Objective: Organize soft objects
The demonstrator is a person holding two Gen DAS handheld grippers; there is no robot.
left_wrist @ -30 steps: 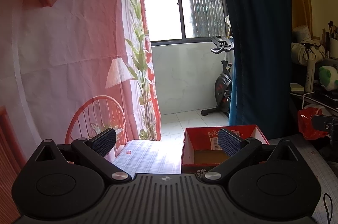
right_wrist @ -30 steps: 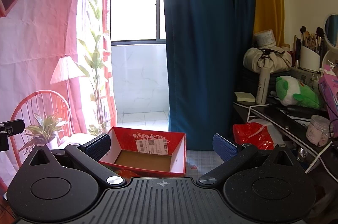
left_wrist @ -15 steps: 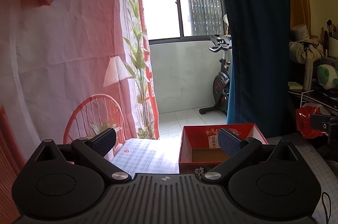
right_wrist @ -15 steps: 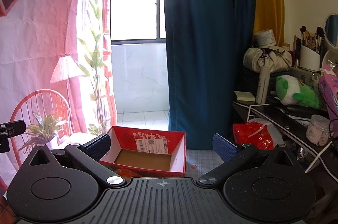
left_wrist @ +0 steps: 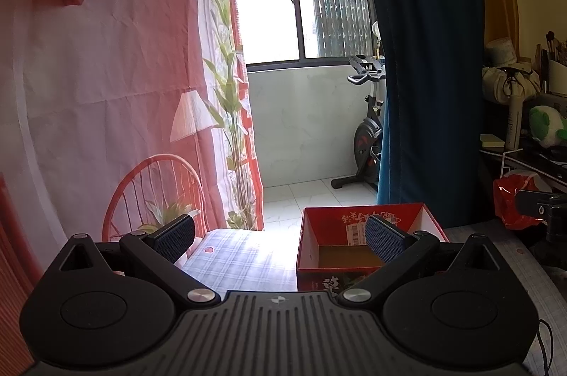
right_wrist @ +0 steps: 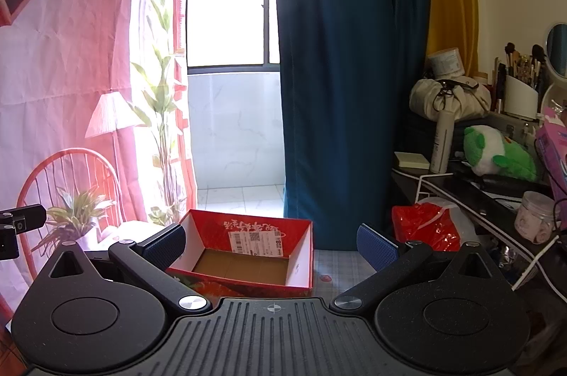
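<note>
Holding both claws released and empty, we see the left gripper [left_wrist: 280, 239] and right gripper [right_wrist: 271, 245] above the table. The red box [right_wrist: 248, 255] sits just beyond, open-topped; a green plush toy [right_wrist: 496, 152] lies far right on the shelf.

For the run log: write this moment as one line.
left hand-held gripper: open, empty | right hand-held gripper: open, empty | red box: empty

We log: box [right_wrist: 244, 262] on bench [right_wrist: 329, 264], far edge; bag [right_wrist: 423, 227] right; plush toy [right_wrist: 496, 156] on shelf [right_wrist: 478, 188] beyond.
</note>
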